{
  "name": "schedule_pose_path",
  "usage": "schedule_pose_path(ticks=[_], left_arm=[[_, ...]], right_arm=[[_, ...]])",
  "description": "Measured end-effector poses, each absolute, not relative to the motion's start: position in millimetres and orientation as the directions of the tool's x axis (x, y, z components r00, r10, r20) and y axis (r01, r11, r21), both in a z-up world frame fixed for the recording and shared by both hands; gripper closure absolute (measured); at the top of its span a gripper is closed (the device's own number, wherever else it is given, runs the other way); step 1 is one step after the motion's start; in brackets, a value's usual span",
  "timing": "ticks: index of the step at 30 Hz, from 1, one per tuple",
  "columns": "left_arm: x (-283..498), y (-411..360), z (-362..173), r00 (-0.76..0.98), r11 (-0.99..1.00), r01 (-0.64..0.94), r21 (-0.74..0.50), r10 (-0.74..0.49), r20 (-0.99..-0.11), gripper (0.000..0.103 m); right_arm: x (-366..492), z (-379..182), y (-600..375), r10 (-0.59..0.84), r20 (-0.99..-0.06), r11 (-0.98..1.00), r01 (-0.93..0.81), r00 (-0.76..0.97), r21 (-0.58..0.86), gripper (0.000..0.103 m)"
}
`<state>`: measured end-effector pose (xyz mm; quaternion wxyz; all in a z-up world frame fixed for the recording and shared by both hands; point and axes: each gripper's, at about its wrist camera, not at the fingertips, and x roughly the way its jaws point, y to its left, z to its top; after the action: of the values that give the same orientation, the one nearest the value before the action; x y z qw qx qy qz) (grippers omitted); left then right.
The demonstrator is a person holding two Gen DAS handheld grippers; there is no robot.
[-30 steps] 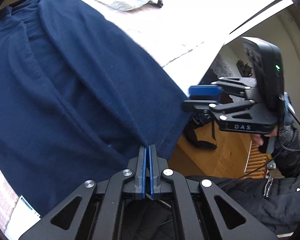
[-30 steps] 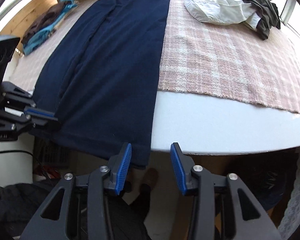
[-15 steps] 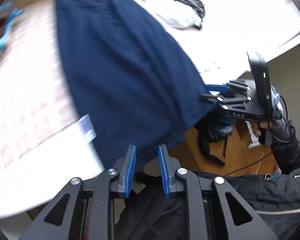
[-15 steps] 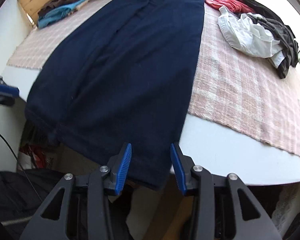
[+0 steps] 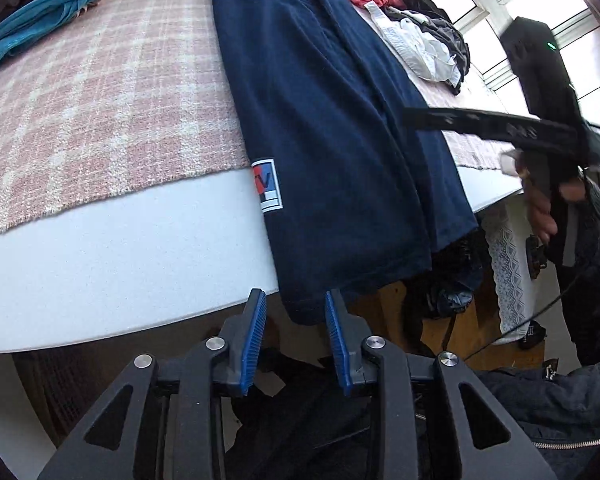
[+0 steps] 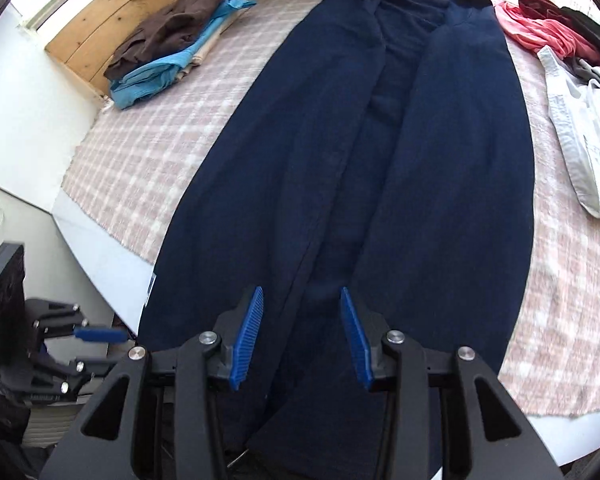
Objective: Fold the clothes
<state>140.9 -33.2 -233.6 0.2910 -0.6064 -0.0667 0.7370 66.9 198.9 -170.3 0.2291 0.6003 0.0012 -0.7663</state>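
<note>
A long navy garment lies lengthwise on the pink plaid blanket, both long sides folded toward its middle. Its near hem hangs over the white table edge, with a small label on the left border. My left gripper is at that hem's left corner; its jaws are opening. The corner hangs between the fingertips, and the pads do not press it. My right gripper stands open above the middle of the garment near the hem, holding nothing. It shows blurred in the left wrist view.
Folded brown and blue clothes are stacked at the far left of the blanket. A loose heap of red, white and dark clothes lies at the far right. A person's hand and dark sleeve hold the right gripper beside the table.
My left gripper let go of the hem, opened and slid left to the garment's left corner. My right gripper swung from the garment's right edge to over its middle.
</note>
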Motion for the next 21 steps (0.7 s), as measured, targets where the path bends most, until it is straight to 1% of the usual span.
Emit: schedule_pose_path(ticks=[4,7,11,13,18,19,21], left_arm=[[146,-33,-219,-0.109,-0.815,-0.368,-0.448,0.516,-0.850,0.074],[152,-19,-212,-0.105,-0.803,-0.418,-0.425,0.507,-0.856,0.074],[157,5,-207,-0.084,-0.750,-0.465,-0.471,0.567,-0.819,0.073],[158,19,-209,-0.087,-0.752,-0.470,-0.462,0.560,-0.824,0.073],[161,30,-211,-0.144,-0.797,-0.399,-0.454,0.543,-0.827,0.073],[163,27,-210,-0.169,-0.812,-0.369,-0.452,0.537,-0.827,0.073],[171,15,-211,-0.234,-0.870,-0.260,-0.419,0.478,-0.847,0.073]], right_arm=[[28,-185,200,-0.381,-0.919,-0.895,0.291,-0.106,0.337,0.063],[5,-178,210,-0.416,-0.903,-0.892,0.242,-0.112,0.381,0.063],[-30,-161,215,-0.391,-0.908,-0.906,0.235,-0.151,0.351,0.063],[-51,-156,215,-0.377,-0.913,-0.910,0.243,-0.155,0.335,0.063],[-112,-140,208,-0.381,-0.914,-0.894,0.310,-0.142,0.324,0.063],[-123,-138,208,-0.391,-0.910,-0.885,0.327,-0.139,0.330,0.063],[-144,-134,208,-0.411,-0.902,-0.867,0.362,-0.130,0.343,0.063]])
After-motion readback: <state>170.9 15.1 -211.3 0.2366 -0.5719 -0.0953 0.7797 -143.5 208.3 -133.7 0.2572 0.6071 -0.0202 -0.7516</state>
